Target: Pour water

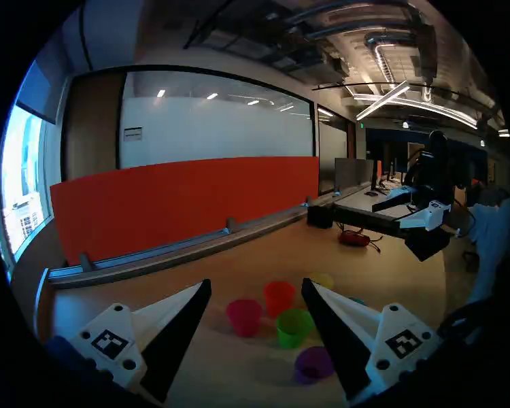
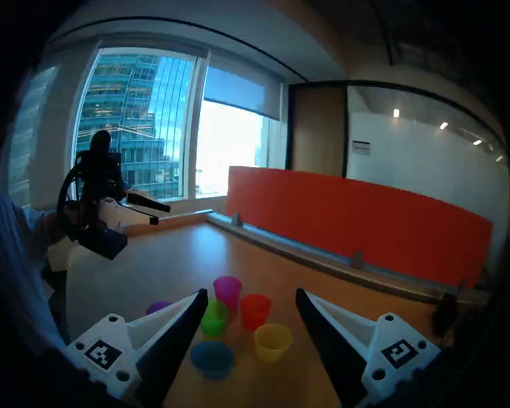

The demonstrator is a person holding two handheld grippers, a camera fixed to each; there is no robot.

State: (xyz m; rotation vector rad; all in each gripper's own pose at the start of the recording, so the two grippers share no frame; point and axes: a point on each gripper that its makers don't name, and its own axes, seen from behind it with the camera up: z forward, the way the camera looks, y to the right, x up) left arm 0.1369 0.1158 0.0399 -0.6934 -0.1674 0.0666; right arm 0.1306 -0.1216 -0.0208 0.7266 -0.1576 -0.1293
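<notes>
Left gripper [image 1: 256, 283], right gripper [image 2: 250, 292]: jaws apart.

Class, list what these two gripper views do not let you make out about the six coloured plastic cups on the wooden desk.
- Blue plastic cup: in the left gripper view, almost wholly behind a finger of the left gripper.
- Purple plastic cup: in the right gripper view, partly behind a finger of the right gripper.
- Water in any cup: cannot tell in either view; the insides are too small and dim.
</notes>
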